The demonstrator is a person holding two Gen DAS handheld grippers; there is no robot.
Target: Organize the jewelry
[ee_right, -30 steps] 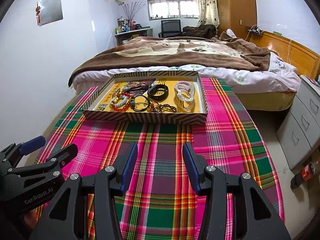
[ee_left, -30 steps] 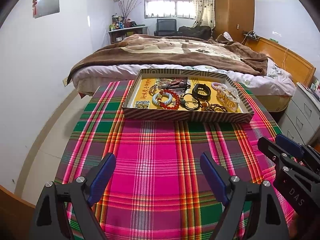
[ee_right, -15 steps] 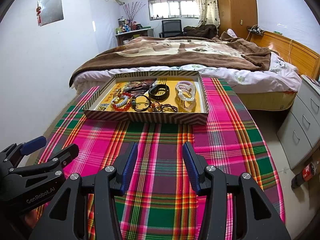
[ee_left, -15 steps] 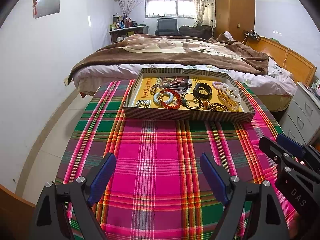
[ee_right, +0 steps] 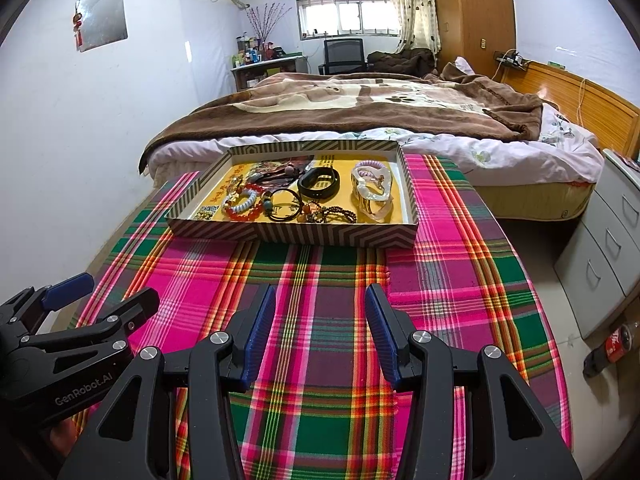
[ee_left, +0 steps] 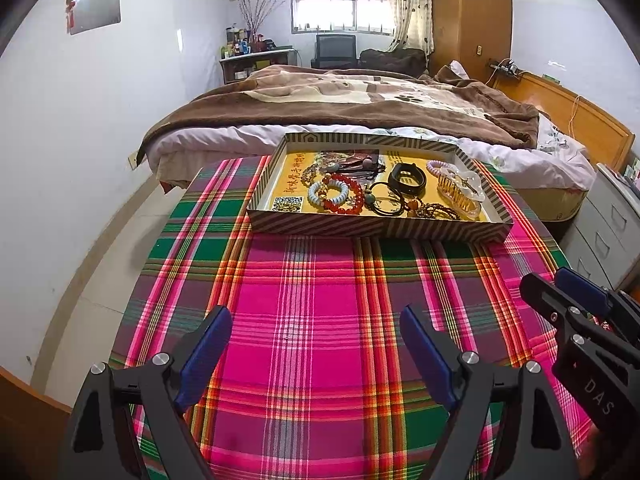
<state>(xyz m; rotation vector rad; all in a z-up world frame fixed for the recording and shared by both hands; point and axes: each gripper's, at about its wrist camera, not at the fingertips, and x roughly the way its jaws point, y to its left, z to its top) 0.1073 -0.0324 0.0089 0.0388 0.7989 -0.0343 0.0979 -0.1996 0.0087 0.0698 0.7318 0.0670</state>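
The tablecloth (ee_left: pixel 320 300) was checked in hot pink, green and purple, crossed by orange, yellow and white lines. The tray (ee_left: pixel 376 234) was striped brown and cream in chevrons outside — its floor was printed yellow. Inside, a red bead bracelet (ee_left: pixel 344 196), a pale blue bead bracelet (ee_left: pixel 326 194), a black band (ee_left: pixel 407 178) and a clear hair clip (ee_left: pixel 460 188) with gold teeth were seen. Blue pads were fitted to the black left gripper (ee_left: pixel 316 344) and right gripper (ee_right: pixel 320 320).

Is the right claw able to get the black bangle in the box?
Probably yes: the right claw is open and empty, bare cloth lies ahead, and the black bangle sits uncovered in the open box.
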